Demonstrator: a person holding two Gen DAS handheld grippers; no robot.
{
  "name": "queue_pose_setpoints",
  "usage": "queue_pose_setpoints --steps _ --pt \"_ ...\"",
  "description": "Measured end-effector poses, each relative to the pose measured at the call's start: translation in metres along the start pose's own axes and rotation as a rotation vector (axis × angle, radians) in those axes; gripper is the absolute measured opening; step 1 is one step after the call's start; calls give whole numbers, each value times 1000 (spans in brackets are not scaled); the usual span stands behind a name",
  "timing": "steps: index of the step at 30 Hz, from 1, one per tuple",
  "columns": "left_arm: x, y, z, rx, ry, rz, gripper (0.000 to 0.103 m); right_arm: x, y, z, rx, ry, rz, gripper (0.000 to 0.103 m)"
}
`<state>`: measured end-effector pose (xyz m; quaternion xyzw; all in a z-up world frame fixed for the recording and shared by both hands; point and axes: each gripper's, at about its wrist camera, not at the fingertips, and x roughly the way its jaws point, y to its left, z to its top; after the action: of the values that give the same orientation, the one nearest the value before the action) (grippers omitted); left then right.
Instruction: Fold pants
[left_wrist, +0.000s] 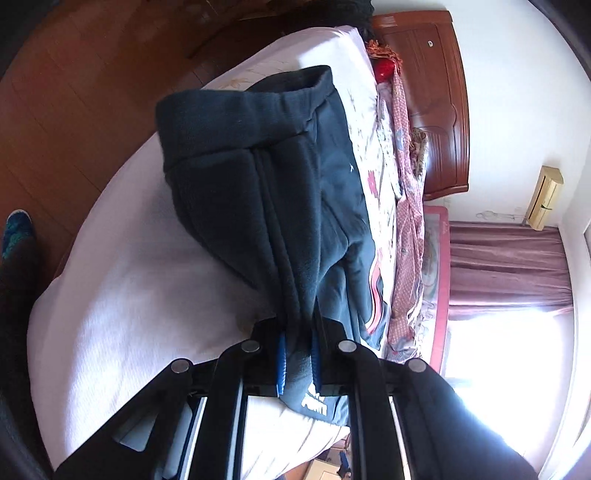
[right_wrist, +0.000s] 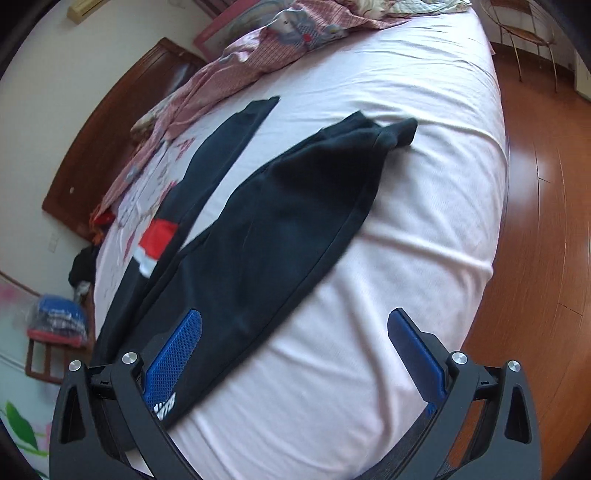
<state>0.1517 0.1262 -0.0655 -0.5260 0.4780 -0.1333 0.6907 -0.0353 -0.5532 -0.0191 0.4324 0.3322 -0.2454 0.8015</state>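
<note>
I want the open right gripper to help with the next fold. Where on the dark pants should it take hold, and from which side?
The left gripper already pinches the pants near the white logo. The right gripper, open over the bed sheet, could probably take the outer seam edge of the near leg, coming in from the bare sheet side: that edge lies flat, thin and unobstructed.

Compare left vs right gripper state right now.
The left gripper is shut on the pants, dark fabric pinched between its pads; the right gripper is open and holds nothing. The left has the fabric lifted off the bed; the right hovers over the pants lying flat. Both have blue ribbed pads.
</note>
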Motion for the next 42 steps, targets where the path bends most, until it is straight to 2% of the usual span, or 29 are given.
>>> queue_pose_setpoints --steps 3,7,10,13,15,16,17,21,26,27,28,30,31,32,33,35,36,38,39,40,41,42 --pt "-4 -5 -10 -8 10 2 9 9 -23 29 77 -18 -27 100" --pt "-9 -10 -21 -13 17 2 9 31 -42 56 142 2 -16 100" --pt "-10 -13 -26 1 12 21 10 49 -44 69 151 2 -13 100" --pt "-10 -15 -27 -6 -1 29 10 59 -38 83 102 -28 -17 97" --pt "-11 -17 -28 -5 -10 38 10 70 -29 91 35 8 28 58" --pt "-13 -18 -30 -3 -14 42 10 76 -26 93 11 45 13 26" --pt "-13 -20 -30 0 -19 46 10 80 -22 95 -13 71 2 7" --pt "-24 -23 -38 -20 -49 33 10 61 5 102 -194 52 -5 5" --pt "-48 -30 -50 7 -88 31 10 16 28 128 -369 22 48 4" --pt "-55 -32 -54 24 -90 38 8 6 30 133 -397 9 43 4" --pt "-62 -32 -58 36 -98 52 0 -2 29 139 -415 -2 31 4" --pt "-80 -32 -66 68 -123 50 0 -8 22 150 -447 5 38 4" --pt "-86 -31 -70 90 -121 72 0 -5 18 153 -478 10 5 4" --pt "-87 -26 -74 104 -106 129 0 4 13 153 -517 15 -68 5" --pt "-86 -21 -77 109 -94 174 0 16 6 152 -525 45 -101 6" --pt "-79 -5 -82 109 -50 217 0 42 -14 150 -453 117 -162 10" --pt "-71 5 -85 83 -30 266 5 49 -19 144 -421 127 -157 10" --pt "-54 13 -89 95 0 234 16 57 -18 128 -430 119 -152 10" --pt "-50 13 -90 95 -13 232 21 59 -18 120 -423 123 -146 12" --pt "-44 11 -90 99 -15 196 28 63 -19 114 -412 140 -116 13" --pt "-37 8 -88 116 -15 161 44 63 -18 109 -413 139 -121 13" --pt "-31 3 -84 134 -39 174 51 64 -16 106 -418 140 -128 13"
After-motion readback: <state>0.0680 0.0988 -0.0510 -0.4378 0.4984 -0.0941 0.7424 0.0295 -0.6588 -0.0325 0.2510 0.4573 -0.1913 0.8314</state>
